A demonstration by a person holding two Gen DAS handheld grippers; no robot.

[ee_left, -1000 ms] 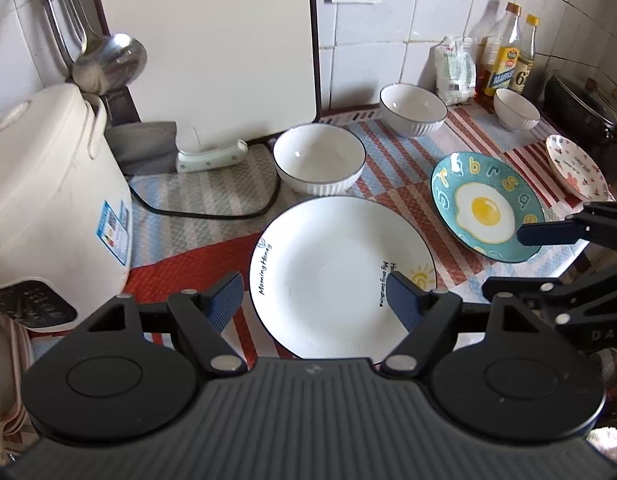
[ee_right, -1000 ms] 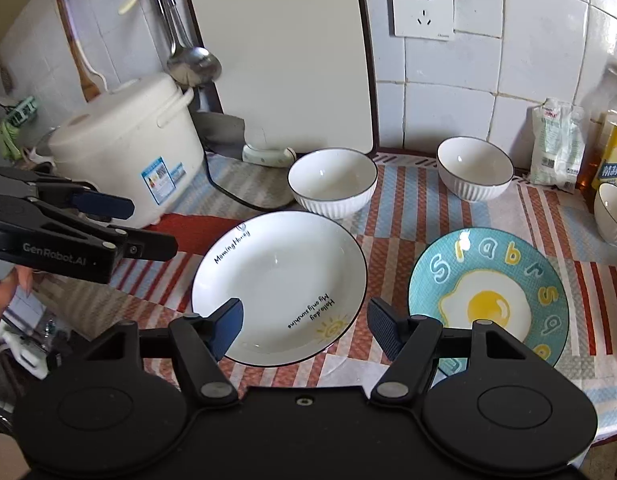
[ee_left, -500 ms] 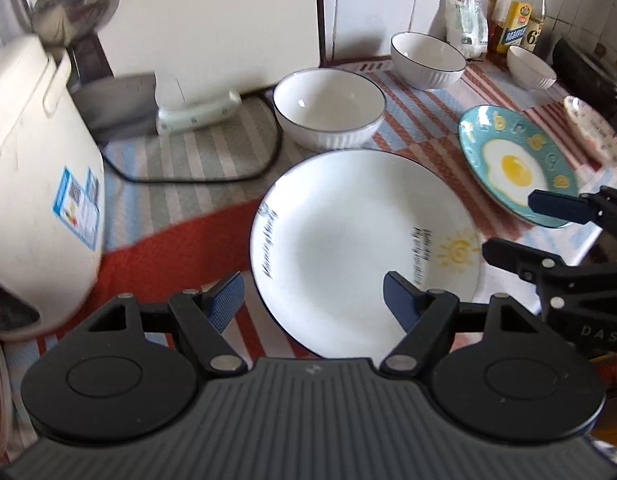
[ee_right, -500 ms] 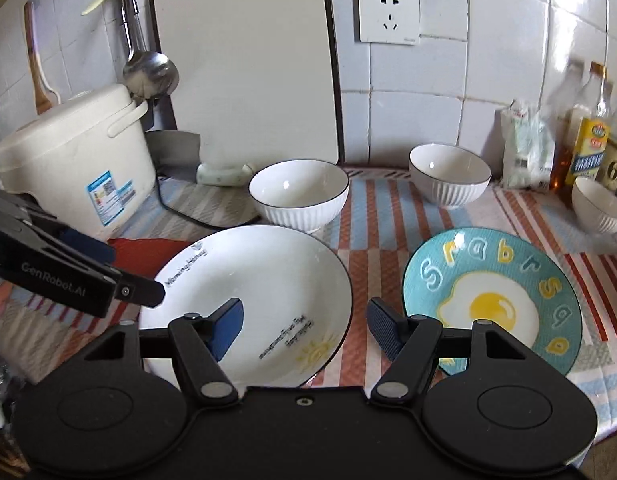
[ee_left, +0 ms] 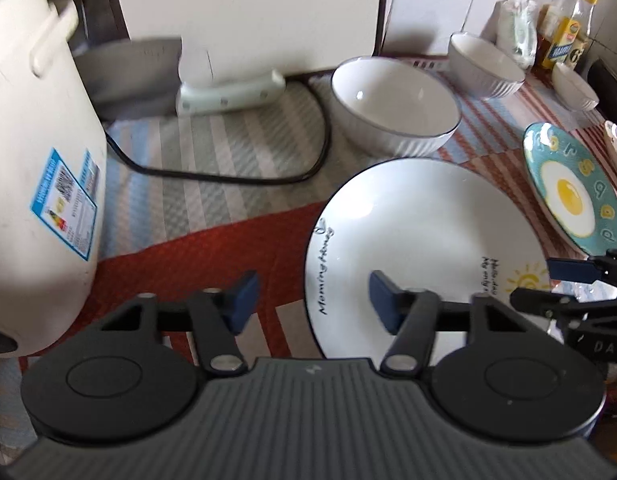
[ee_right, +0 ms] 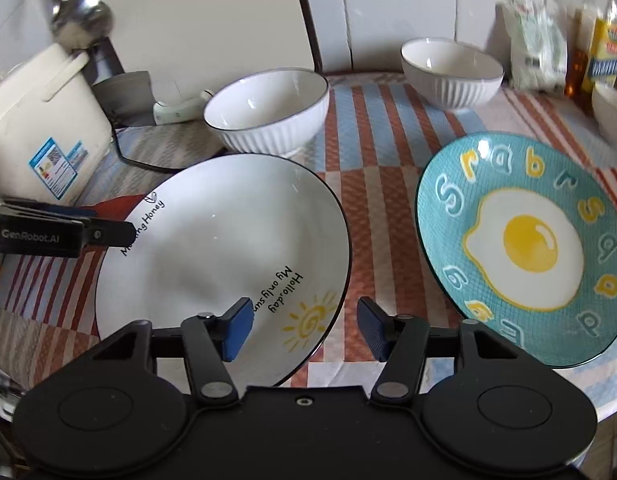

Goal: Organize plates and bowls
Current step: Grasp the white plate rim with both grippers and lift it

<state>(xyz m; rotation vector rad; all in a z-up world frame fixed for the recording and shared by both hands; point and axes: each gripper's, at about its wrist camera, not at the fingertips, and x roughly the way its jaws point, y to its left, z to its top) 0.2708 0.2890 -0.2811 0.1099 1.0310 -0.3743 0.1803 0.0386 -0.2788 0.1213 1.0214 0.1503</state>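
Observation:
A white plate with black lettering [ee_left: 424, 248] [ee_right: 224, 248] lies on the striped cloth. My left gripper [ee_left: 310, 300] is open, straddling the plate's left rim. My right gripper [ee_right: 304, 326] is open, straddling its right rim near the sun drawing. A teal egg plate [ee_right: 524, 240] [ee_left: 572, 196] lies to the right. A white ribbed bowl [ee_left: 396, 108] [ee_right: 268, 110] stands behind the white plate. A second ribbed bowl [ee_right: 452, 72] [ee_left: 486, 66] stands farther back right. A third bowl [ee_left: 574, 86] sits at the far right.
A white rice cooker [ee_left: 32, 184] [ee_right: 40, 136] stands at the left with its black cord [ee_left: 228, 176] on the cloth. A white board [ee_left: 248, 12] leans on the tiled wall. Bottles [ee_right: 604, 48] and a bag [ee_right: 540, 44] stand at the back right. A patterned plate edge [ee_left: 616, 148] shows far right.
Both grippers have moved down and closer to the white plate. The left one has shifted left to its left rim, the right one to its right rim. Both stay open.

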